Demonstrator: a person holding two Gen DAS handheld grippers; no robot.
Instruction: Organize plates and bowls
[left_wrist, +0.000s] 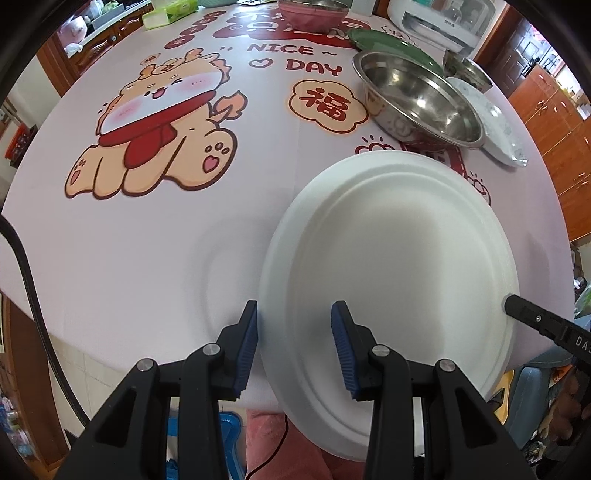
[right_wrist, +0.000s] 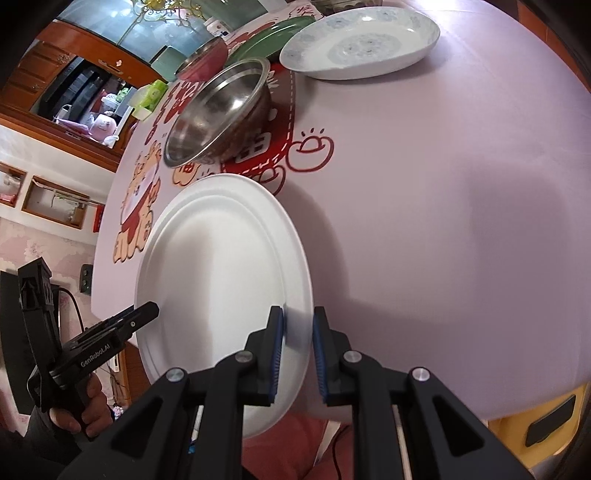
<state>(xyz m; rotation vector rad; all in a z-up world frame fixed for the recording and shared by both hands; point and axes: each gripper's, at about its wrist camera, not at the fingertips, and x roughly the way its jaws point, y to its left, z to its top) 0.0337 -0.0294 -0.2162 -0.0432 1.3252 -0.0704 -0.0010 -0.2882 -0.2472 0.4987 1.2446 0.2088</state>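
Observation:
A white disposable plate (left_wrist: 388, 258) (right_wrist: 221, 266) hangs just above the near edge of the table (left_wrist: 147, 258), partly past that edge. My left gripper (left_wrist: 295, 306) (right_wrist: 147, 308) straddles its left rim, one pad under the edge and one over the inside, shut on it with a moderate gap. On the opposite rim my right gripper (right_wrist: 297, 312) (left_wrist: 511, 301) is shut on the plate. Farther back stand a large steel bowl (left_wrist: 421, 99) (right_wrist: 218, 110), a patterned white plate (left_wrist: 491, 122) (right_wrist: 362, 44), a green plate (left_wrist: 388, 44) (right_wrist: 273, 35) and a pink bowl (left_wrist: 312, 13) (right_wrist: 205, 61).
A small steel bowl (left_wrist: 467, 72) sits behind the patterned plate. A white appliance (left_wrist: 443, 22) and a green tissue box (left_wrist: 173, 14) stand at the table's far side. The cartoon-printed cloth (right_wrist: 443, 221) lies bare to the left and right of the held plate.

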